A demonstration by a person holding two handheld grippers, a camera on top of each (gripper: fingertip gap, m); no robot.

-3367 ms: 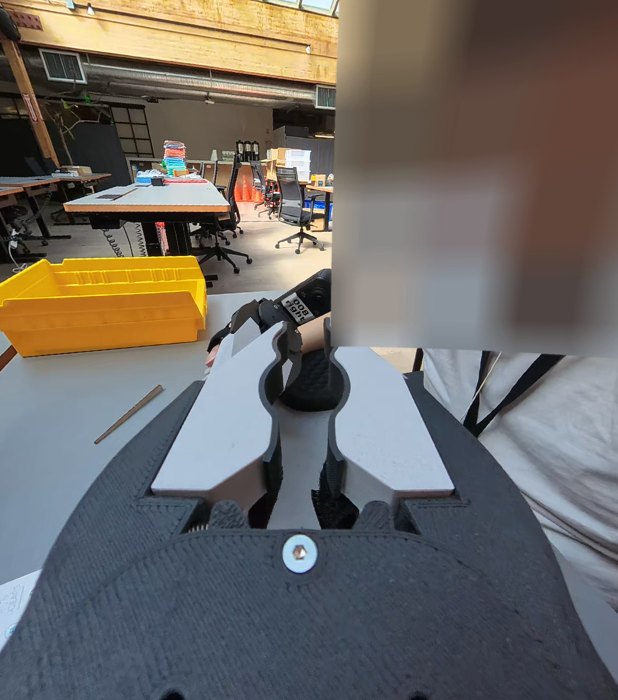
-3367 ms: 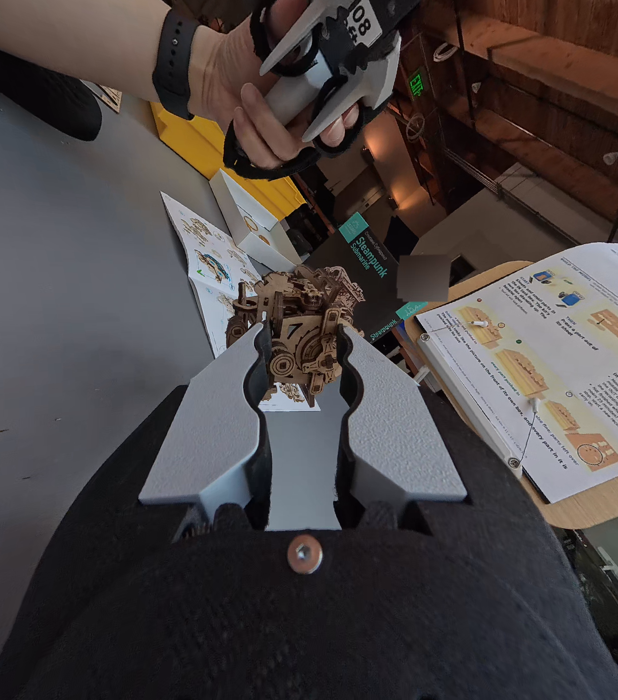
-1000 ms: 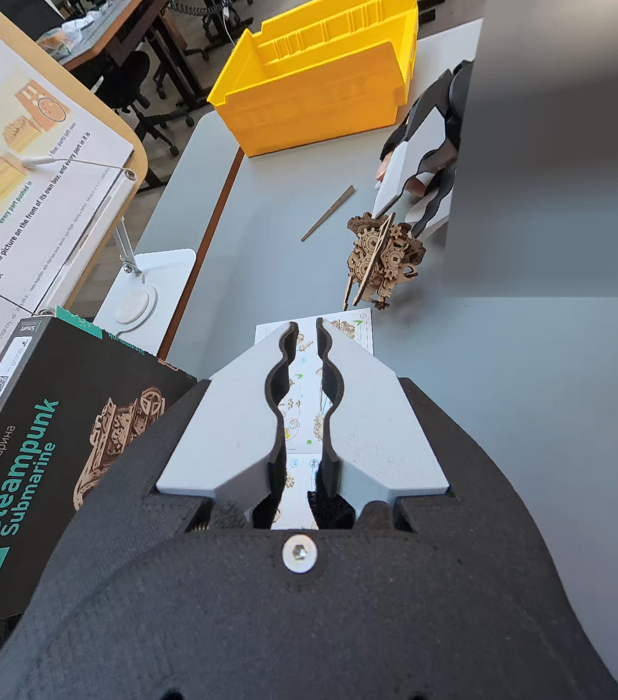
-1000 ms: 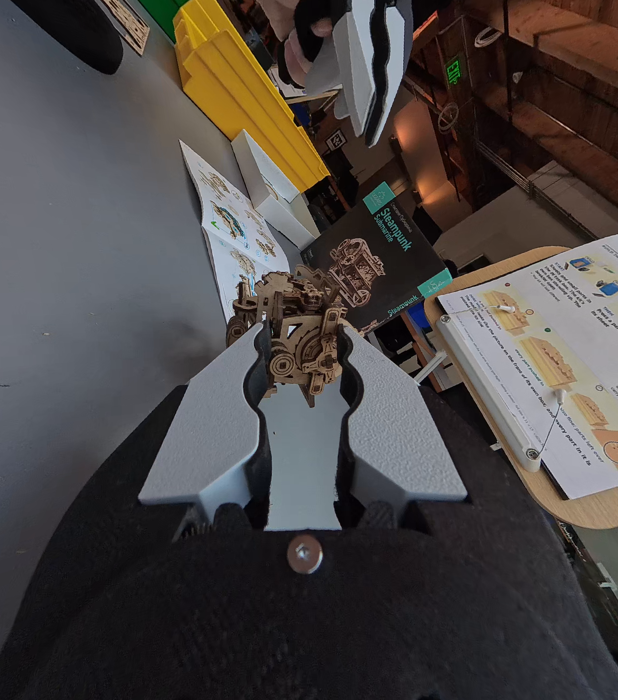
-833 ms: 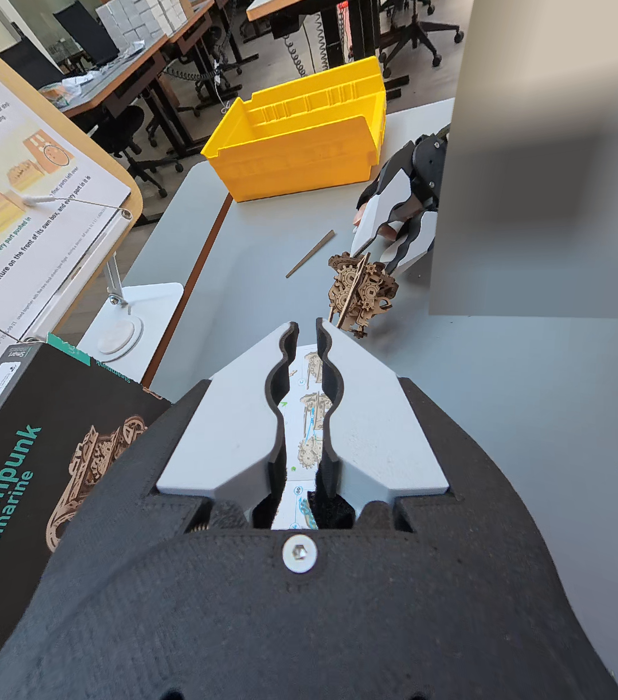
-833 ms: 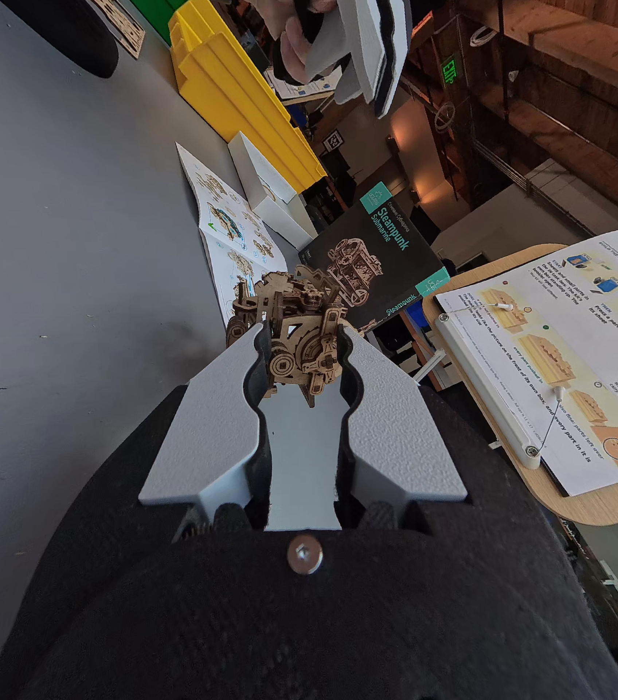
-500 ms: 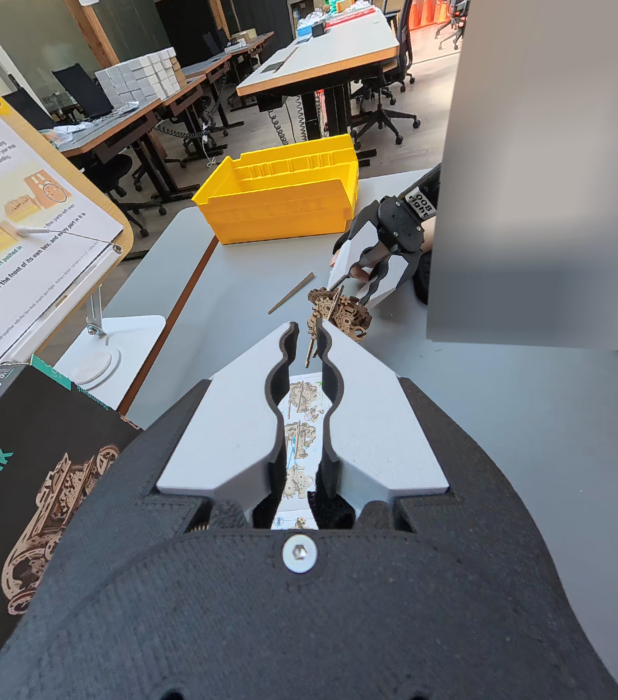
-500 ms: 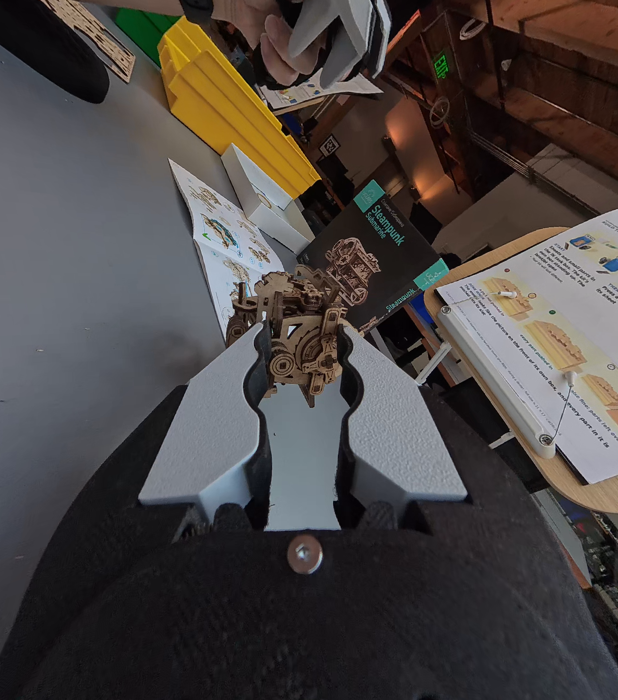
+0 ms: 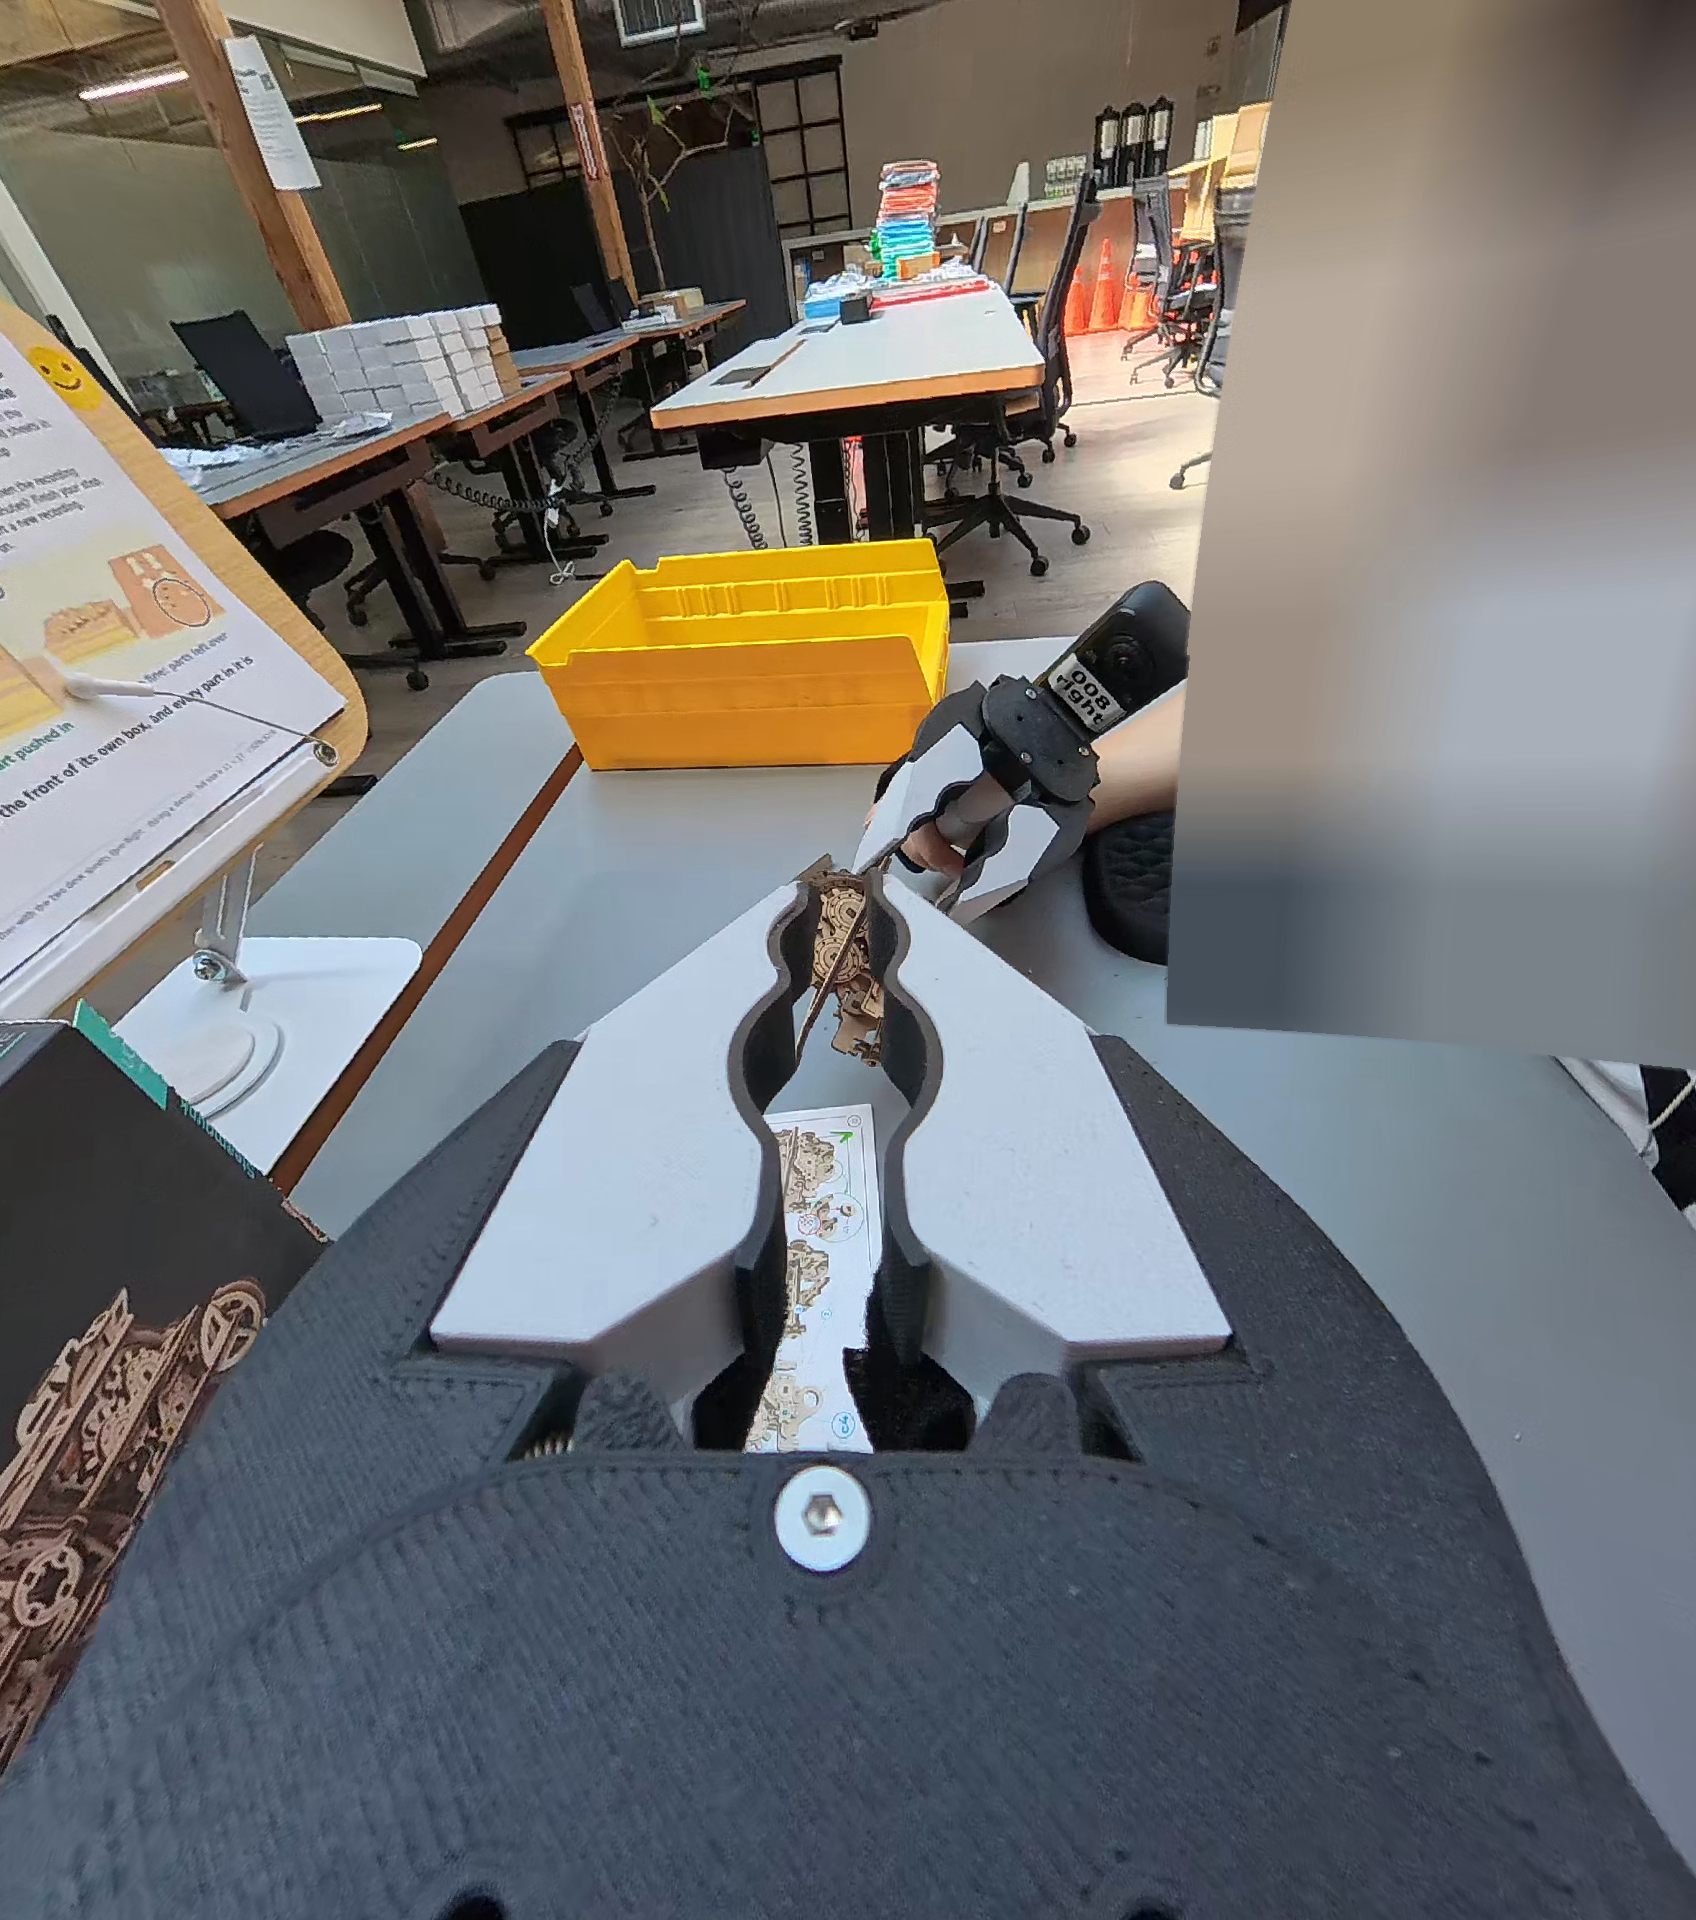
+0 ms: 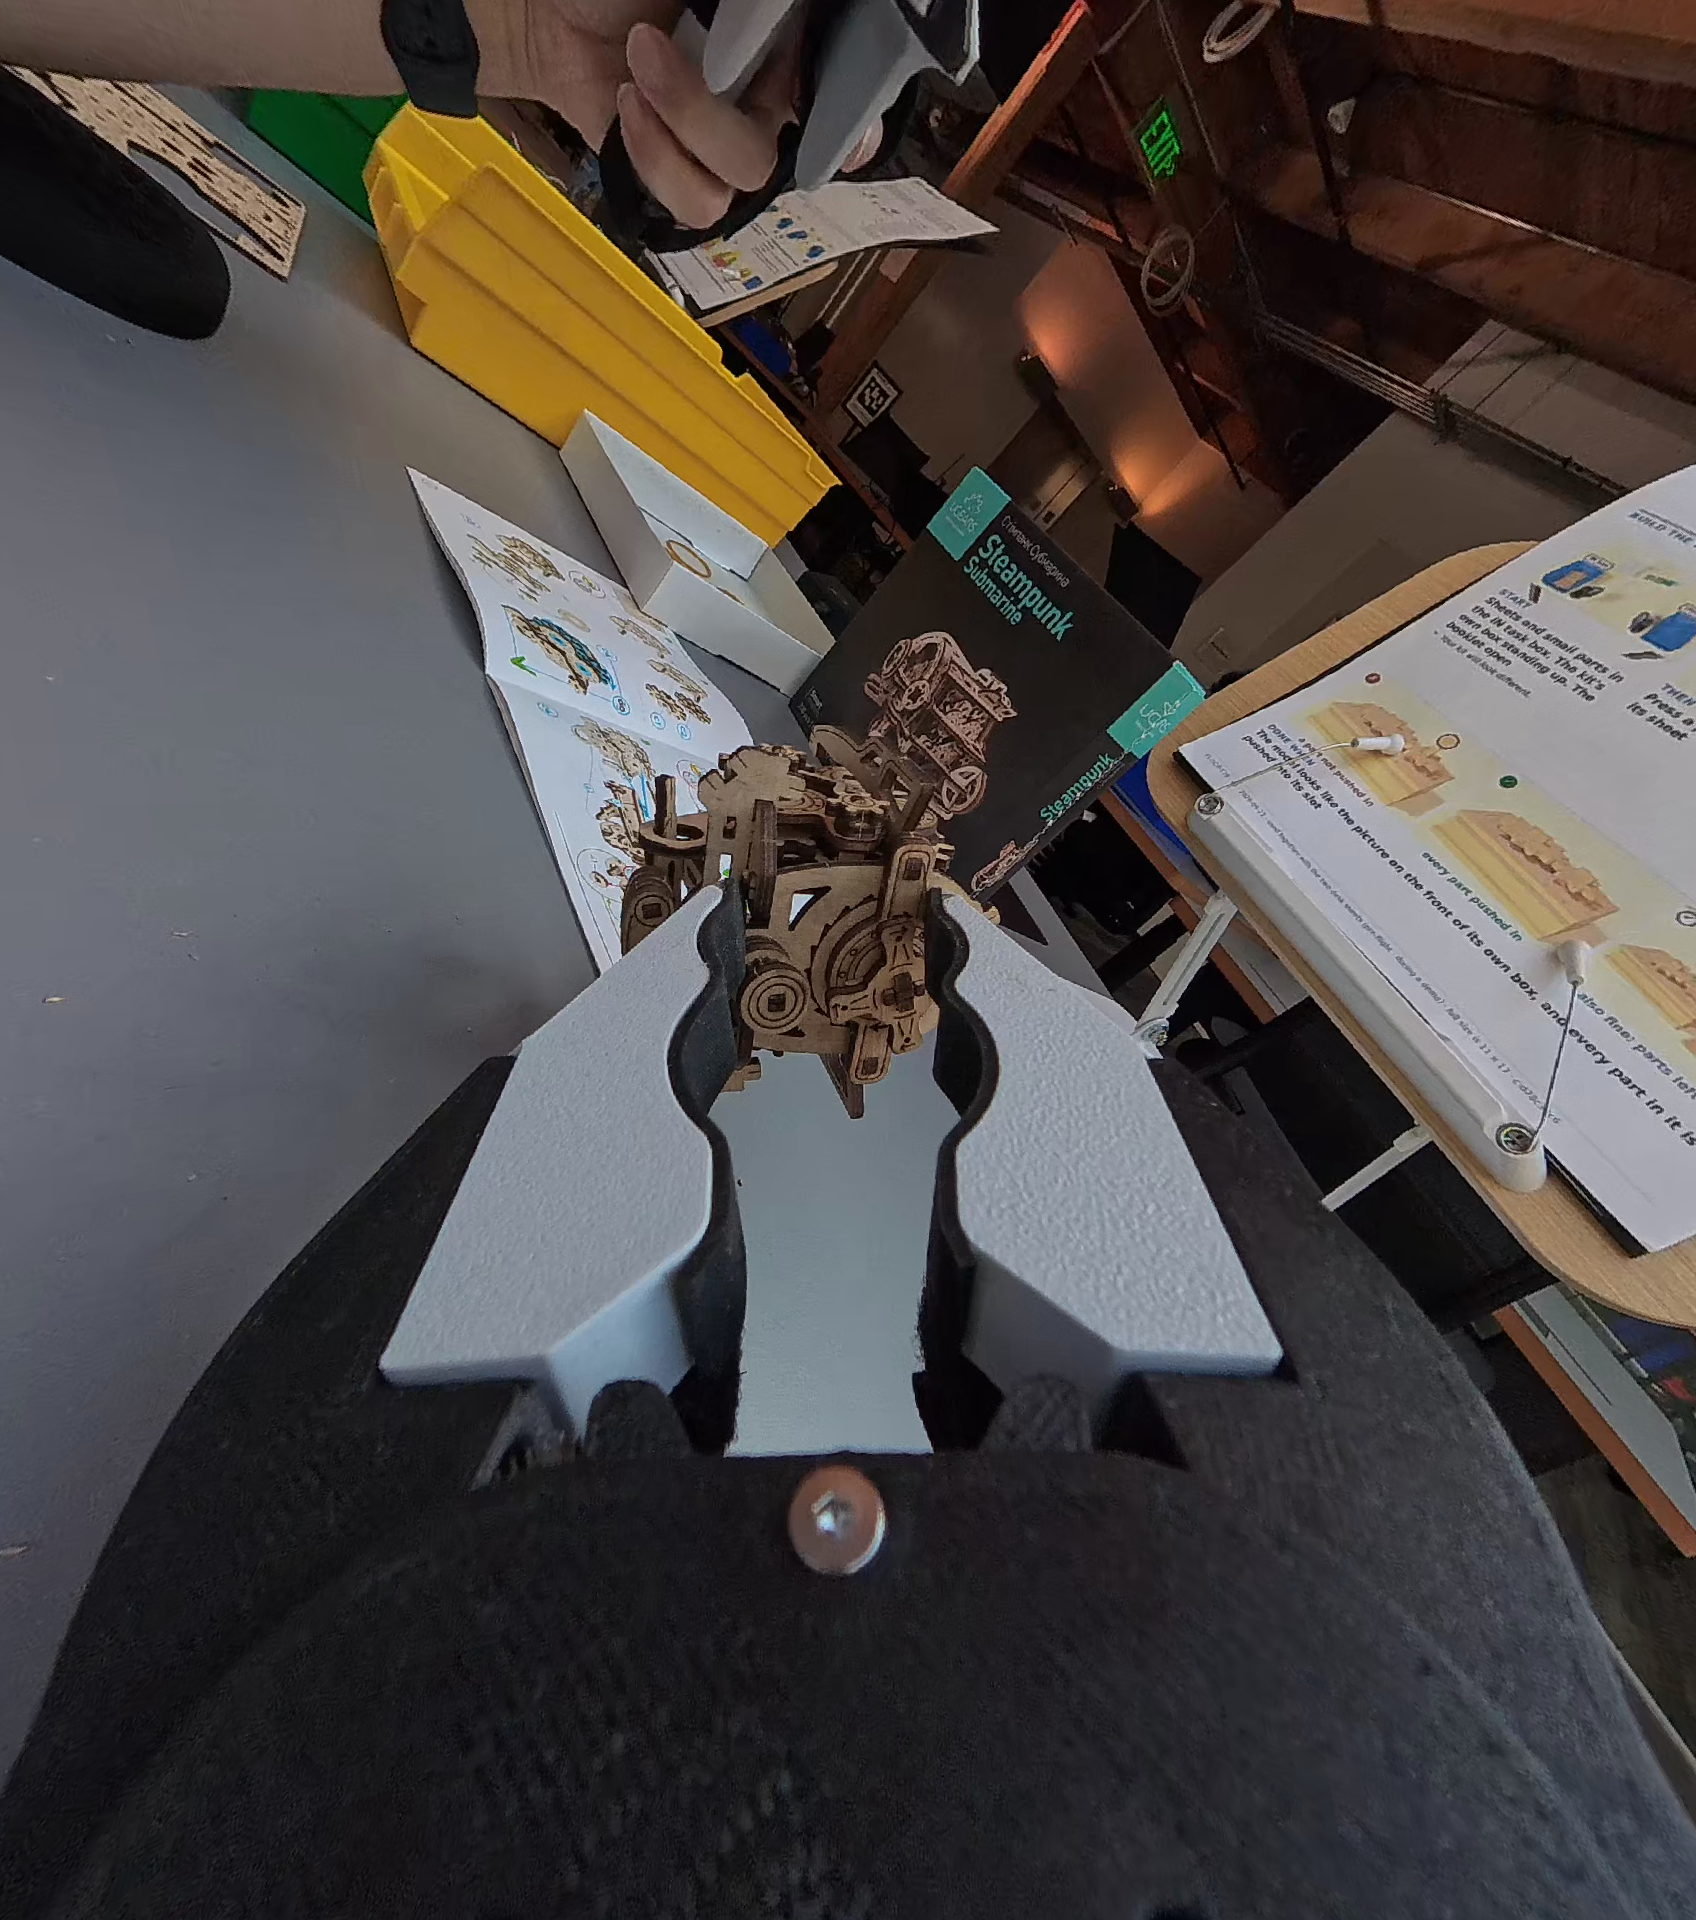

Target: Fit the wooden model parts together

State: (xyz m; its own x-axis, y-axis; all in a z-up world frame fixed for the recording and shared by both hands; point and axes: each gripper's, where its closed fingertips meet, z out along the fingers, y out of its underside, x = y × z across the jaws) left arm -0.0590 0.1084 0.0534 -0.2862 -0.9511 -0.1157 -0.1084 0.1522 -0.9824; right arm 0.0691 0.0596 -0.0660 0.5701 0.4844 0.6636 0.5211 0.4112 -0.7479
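Observation:
The wooden model (image 10: 823, 935), a brown cluster of gears and plates, is clamped between my right gripper's (image 10: 833, 909) fingers a little above the grey table (image 10: 148, 727). In the left wrist view the model (image 9: 839, 940) shows just beyond my left gripper (image 9: 839, 904), with the right gripper (image 9: 911, 888) behind it. My left gripper's fingers stand close together with nothing between them. It is apart from the model, and in the right wrist view it (image 10: 823, 62) is held high in a hand.
A yellow bin (image 9: 750, 655) stands at the table's far edge. The open instruction booklet (image 10: 563, 644), a white box (image 10: 678, 561) and the black kit box (image 10: 979, 675) lie ahead of the right gripper. An instruction board (image 9: 44, 644) stands left. A black pad (image 10: 44, 208) and a wooden sheet (image 10: 200, 187) lie far left. The left gripper's tips are roughly 20 centimetres from the right gripper's.
My left gripper has tilted up and drawn back, so the model now lines up behind its tips. My right gripper keeps its hold on the model and has barely moved.

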